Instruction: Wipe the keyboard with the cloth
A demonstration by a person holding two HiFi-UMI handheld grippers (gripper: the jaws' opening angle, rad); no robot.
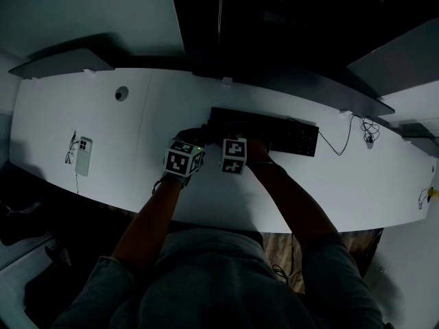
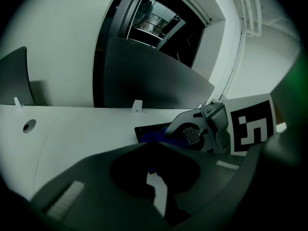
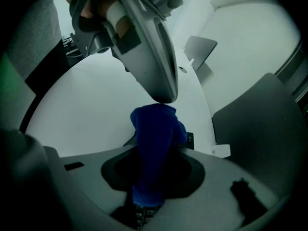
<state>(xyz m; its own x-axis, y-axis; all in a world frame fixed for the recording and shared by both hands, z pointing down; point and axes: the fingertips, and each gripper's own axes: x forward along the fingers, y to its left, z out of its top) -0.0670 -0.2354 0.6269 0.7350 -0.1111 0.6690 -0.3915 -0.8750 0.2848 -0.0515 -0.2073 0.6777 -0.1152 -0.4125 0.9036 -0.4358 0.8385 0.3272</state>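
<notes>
Blue cloth [image 3: 154, 143] soft matt fabric; keyboard [image 1: 274, 130] black matt plastic; desk [image 1: 137, 122] smooth white, faint sheen.

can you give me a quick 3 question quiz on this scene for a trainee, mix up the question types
1. True or false: the right gripper is shut on the blue cloth.
2. What lies on the desk far off to the person's left? A) a phone B) a mug C) a mouse
3. Fill in: in the head view, the right gripper is at the black keyboard's ___ end.
Key: 1 true. 2 A. 3 left.
</notes>
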